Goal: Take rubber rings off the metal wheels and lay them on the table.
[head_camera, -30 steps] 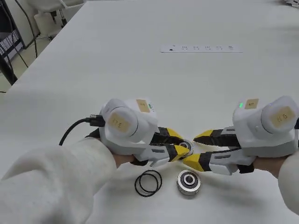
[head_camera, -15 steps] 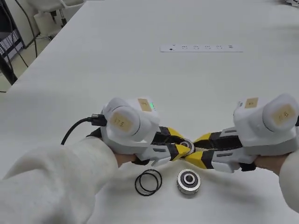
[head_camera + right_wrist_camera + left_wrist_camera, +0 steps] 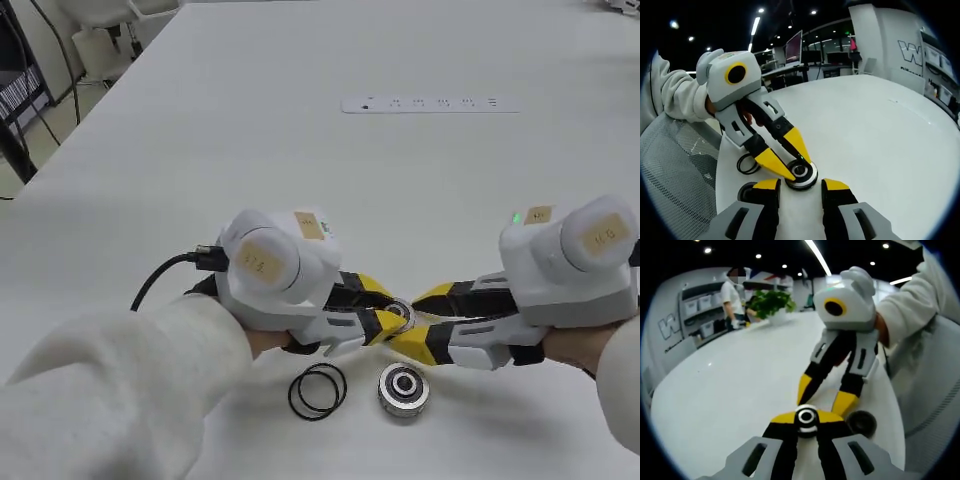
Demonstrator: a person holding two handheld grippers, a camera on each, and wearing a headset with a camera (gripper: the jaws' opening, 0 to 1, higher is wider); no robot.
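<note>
Rubber rings (image 3: pixel 318 390) already lie on the table (image 3: pixel 300 150) just beside the bare wheel (image 3: pixel 404 388), so we judge part of the job done. Just beyond that bare wheel, our left gripper (image 3: pixel 386 311) is clamped on a second wheel (image 3: pixel 399 315), which seems to wear its ring yet. Our right gripper (image 3: pixel 409 319) stands open, jaws flanking it; that ring is left.

Power strip (image 3: pixel 430 103) ahead; plant (image 3: pixel 771 301) beside person (image 3: pixel 731 301).

Clamped wheel (image 3: pixel 400 314) largely hidden, power strip (image 3: pixel 430 103) markings too small to read
</note>
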